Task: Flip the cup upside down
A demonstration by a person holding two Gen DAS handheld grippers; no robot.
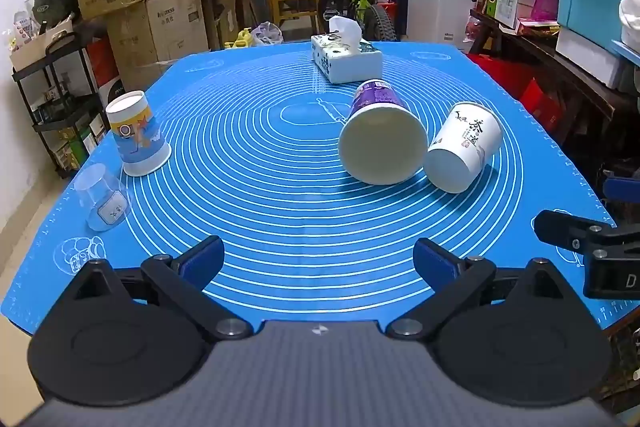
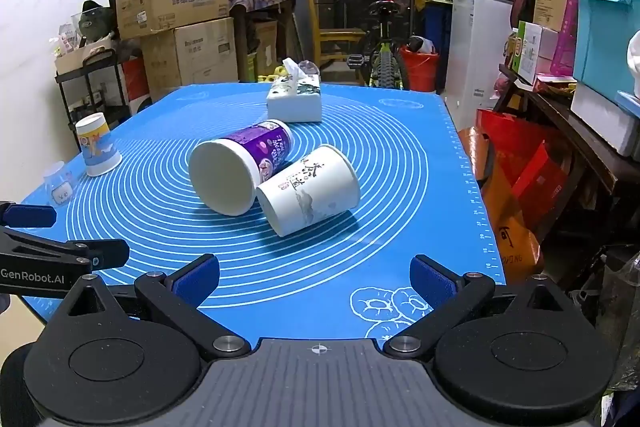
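I see both claws, left claw [image 1: 318,259] and right claw [image 2: 314,275], spread apart and empty. The purple paper cup [image 1: 378,135] lies on its side touching the white paper cup [image 1: 464,147]; only the left view clearly shows the clear plastic cup [image 1: 102,199].

Across the middle of the frame we see a blue mat [image 1: 280,211] with white rings covering the bench. Our left tongs [image 1: 319,263] sit at the bottom of the frame, their blue-padded fingers [image 1: 204,261] spread wide with nothing between them. Right of centre, a purple cup [image 1: 380,135] lies on its side with its mouth toward us, touching a white cup [image 1: 466,147] with ink lettering, also on its side, just to its right. At the left edge an orange-and-blue cup [image 1: 138,133] stands upside down, with a clear plastic cup [image 1: 102,201] below it. A tissue box [image 1: 346,57] sits in the upper centre. The right tongs [image 1: 592,243] show at the right edge.
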